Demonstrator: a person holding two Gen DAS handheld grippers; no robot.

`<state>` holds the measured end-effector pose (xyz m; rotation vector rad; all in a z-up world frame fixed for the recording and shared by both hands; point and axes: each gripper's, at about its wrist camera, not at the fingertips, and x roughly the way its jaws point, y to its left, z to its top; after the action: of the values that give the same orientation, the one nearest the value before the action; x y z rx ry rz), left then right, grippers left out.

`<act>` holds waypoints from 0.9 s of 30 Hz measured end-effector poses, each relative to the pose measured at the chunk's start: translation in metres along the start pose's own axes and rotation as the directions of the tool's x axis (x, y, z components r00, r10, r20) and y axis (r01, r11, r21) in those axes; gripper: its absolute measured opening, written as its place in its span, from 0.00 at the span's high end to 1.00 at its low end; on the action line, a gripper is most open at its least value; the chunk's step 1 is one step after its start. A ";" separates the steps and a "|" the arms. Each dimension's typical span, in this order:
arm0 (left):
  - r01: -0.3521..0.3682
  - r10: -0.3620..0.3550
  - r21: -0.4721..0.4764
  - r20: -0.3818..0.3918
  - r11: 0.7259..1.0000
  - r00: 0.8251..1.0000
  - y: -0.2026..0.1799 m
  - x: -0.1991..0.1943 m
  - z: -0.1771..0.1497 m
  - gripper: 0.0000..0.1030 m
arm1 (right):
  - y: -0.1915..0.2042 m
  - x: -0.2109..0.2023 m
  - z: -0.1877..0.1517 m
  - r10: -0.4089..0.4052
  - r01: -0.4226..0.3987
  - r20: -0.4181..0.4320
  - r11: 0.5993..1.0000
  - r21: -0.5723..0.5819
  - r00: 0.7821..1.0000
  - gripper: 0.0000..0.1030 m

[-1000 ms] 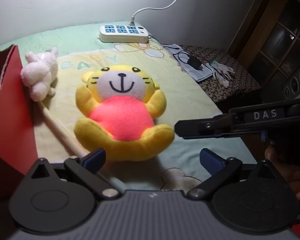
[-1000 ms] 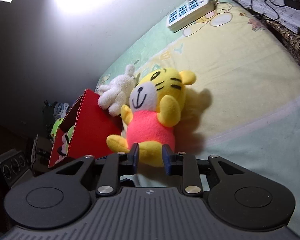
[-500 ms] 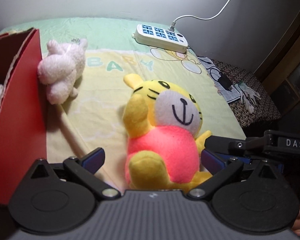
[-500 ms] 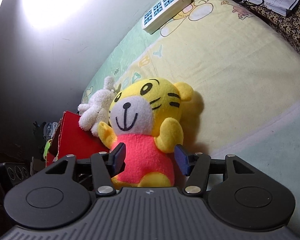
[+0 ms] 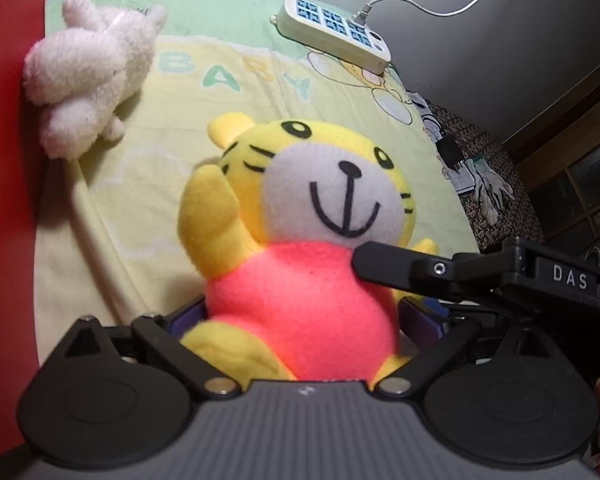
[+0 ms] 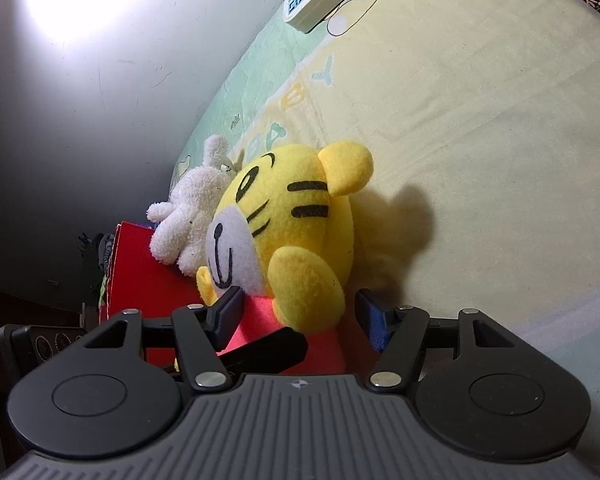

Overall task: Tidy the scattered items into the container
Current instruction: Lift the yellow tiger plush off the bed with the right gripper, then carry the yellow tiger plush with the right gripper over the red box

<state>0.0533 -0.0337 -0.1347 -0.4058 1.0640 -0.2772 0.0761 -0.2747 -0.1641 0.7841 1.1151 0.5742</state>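
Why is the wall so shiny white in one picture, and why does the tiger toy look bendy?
Right wrist view: a lamp's glare washes out the wall, and the tiger plush throws a dark shadow on the sheet. Left wrist view: light is softer, the fisheye lens bulges the tiger plush and curves the power strip; the edges look blurry.

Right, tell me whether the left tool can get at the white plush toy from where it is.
Probably not yet: the yellow tiger toy sits between its closing jaws, filling the left tool, and the white plush toy lies beyond against the red box.
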 end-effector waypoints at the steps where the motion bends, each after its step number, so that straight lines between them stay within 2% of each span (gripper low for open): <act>1: 0.000 0.000 -0.005 0.000 1.000 1.000 0.001 0.001 0.000 0.05 | -0.001 0.001 0.001 0.011 -0.011 -0.005 1.000 0.004 1.000 0.40; 4: 0.016 -0.016 -0.029 0.003 0.999 1.000 0.005 0.003 0.003 0.06 | -0.004 0.005 0.004 0.040 -0.040 -0.020 0.999 0.018 0.999 0.45; 6: 0.019 -0.019 -0.028 0.004 0.999 1.000 0.004 0.003 0.005 0.06 | -0.003 0.007 0.005 0.053 -0.053 -0.027 0.999 0.012 0.998 0.52; 9: 0.025 -0.025 -0.017 0.002 1.000 1.000 0.001 0.003 0.006 0.07 | 0.007 0.005 0.007 0.048 -0.049 -0.031 0.998 -0.047 0.998 0.58; 19: 0.052 -0.053 0.035 0.014 0.998 0.998 -0.017 -0.021 -0.007 0.07 | 0.026 -0.023 -0.015 0.042 -0.043 -0.010 0.990 -0.132 0.999 0.58; 27: 0.028 -0.036 0.119 0.069 0.993 0.997 -0.038 -0.060 -0.036 0.07 | 0.039 -0.049 -0.044 0.092 -0.090 0.010 0.986 -0.142 0.996 0.58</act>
<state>-0.0074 -0.0495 -0.0859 -0.3246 0.9669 -0.3503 0.0171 -0.2763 -0.1159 0.7178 1.0153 0.7149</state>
